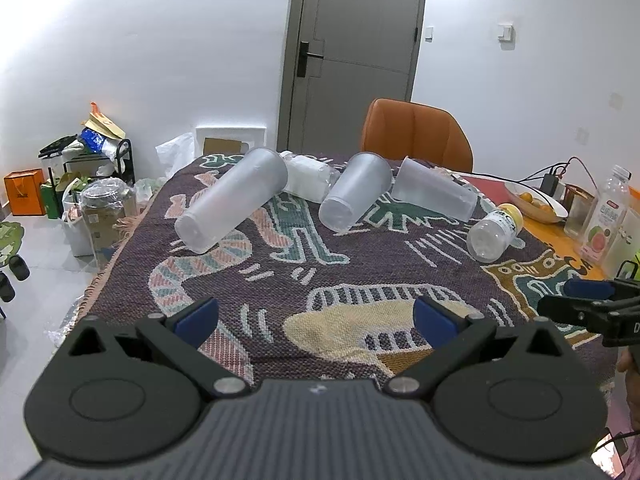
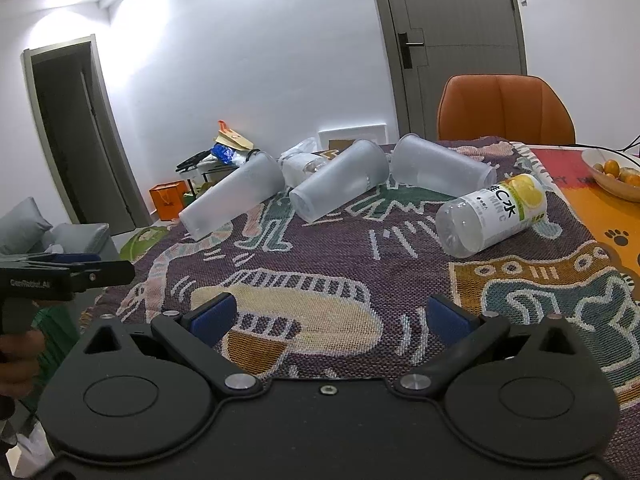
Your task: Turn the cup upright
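Three frosted plastic cups lie on their sides at the far part of the patterned cloth: a left cup (image 1: pixel 232 200) (image 2: pixel 232 200), a middle cup (image 1: pixel 356 192) (image 2: pixel 340 186) and a right cup (image 1: pixel 434 190) (image 2: pixel 440 170). My left gripper (image 1: pixel 316 316) is open and empty, low over the near part of the cloth, well short of the cups. My right gripper (image 2: pixel 334 316) is also open and empty, near the front, to the right of the left one. Each gripper shows at the edge of the other's view.
A plastic bottle with a yellow label (image 1: pixel 496 228) (image 2: pixel 492 214) lies on its side right of the cups. A crumpled clear bag (image 1: pixel 308 178) sits behind them. A fruit bowl (image 2: pixel 612 174), an upright juice bottle (image 1: pixel 604 220) and cables stand at the right. An orange chair (image 1: pixel 416 134) is behind the table.
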The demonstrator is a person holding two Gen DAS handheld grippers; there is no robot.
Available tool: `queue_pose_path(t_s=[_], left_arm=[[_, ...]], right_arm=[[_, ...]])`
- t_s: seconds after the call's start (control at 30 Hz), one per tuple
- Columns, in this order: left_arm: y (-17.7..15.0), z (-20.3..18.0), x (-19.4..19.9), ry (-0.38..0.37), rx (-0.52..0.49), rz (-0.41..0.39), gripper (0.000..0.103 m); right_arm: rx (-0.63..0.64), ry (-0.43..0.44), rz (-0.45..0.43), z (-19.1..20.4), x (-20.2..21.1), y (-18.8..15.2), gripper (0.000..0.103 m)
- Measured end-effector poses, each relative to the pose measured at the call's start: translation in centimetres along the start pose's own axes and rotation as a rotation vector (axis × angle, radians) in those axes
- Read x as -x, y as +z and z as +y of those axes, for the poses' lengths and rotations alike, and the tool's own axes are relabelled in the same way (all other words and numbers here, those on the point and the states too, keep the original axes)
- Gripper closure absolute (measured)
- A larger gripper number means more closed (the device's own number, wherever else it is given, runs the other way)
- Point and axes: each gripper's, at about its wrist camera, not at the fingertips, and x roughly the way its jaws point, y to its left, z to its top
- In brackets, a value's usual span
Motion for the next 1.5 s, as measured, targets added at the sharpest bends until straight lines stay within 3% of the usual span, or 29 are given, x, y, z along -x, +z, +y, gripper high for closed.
queue_pose_path(t_s=[1.5], left_arm=[[-0.11, -0.07, 0.26, 0.013, -0.002, -0.004, 0.0]], right_arm=[[-0.004, -0.005, -0.007, -0.16, 0.1, 0.12, 0.0]])
